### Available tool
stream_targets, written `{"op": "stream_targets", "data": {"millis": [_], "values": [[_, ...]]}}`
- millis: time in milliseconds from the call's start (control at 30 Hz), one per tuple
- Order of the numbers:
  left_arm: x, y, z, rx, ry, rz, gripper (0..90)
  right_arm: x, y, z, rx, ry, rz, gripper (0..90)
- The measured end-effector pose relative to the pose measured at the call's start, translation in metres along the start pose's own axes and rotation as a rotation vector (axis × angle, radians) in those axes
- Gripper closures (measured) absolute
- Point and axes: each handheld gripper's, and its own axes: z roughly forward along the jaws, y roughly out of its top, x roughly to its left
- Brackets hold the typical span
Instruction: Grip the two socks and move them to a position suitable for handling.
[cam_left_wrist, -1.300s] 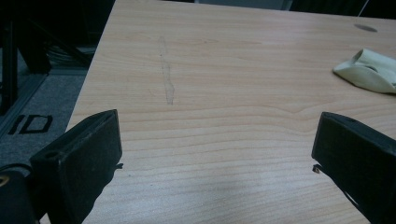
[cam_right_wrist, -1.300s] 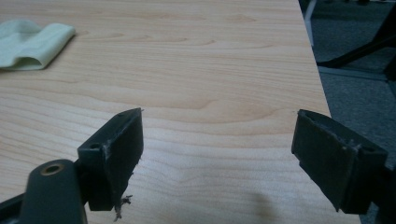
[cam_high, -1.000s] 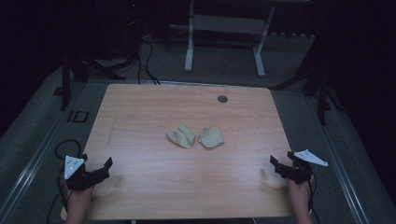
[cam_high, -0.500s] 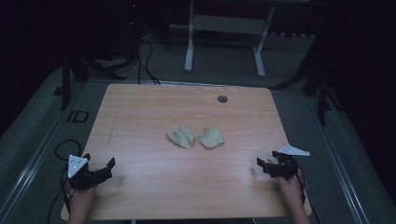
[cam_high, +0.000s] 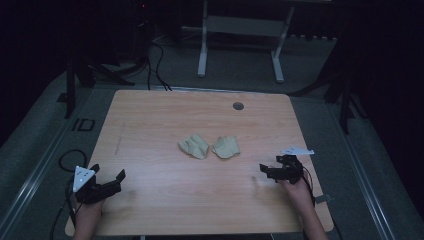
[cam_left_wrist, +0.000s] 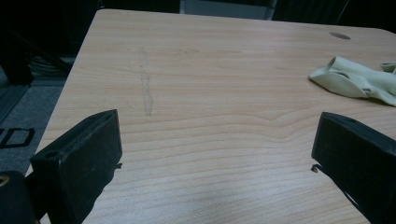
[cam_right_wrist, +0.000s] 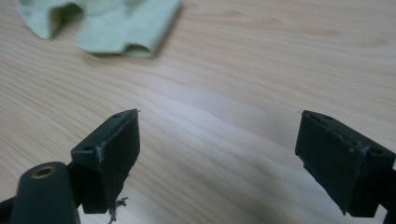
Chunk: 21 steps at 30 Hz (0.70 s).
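Now each hand-held gripper, left (cam_high: 116, 181) and right (cam_high: 267, 171), waits wide open and empty, with the two crumpled cloths (cam_high: 209, 146) ahead on the bench (cam_high: 165, 115), probably ready to grab.

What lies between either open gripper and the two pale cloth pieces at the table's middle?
Nothing visible does. Bare wood separates the left gripper from the left cloth piece, and the right gripper from the right cloth piece. The round grommet hole sits beyond the cloths, near the table's far edge.
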Motion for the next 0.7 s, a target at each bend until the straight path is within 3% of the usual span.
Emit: {"op": "stream_targets", "data": {"millis": [367, 700], "values": [[-0.001, 0.000, 0.001, 0.007, -0.007, 0.001, 1.7, 0.020, 0.024, 0.027, 0.013, 0.057, -0.031, 14.6], [-0.002, -0.001, 0.002, 0.021, -0.015, 0.003, 1.7, 0.044, 0.052, 0.054, 0.025, 0.072, -0.097, 19.6]]}}
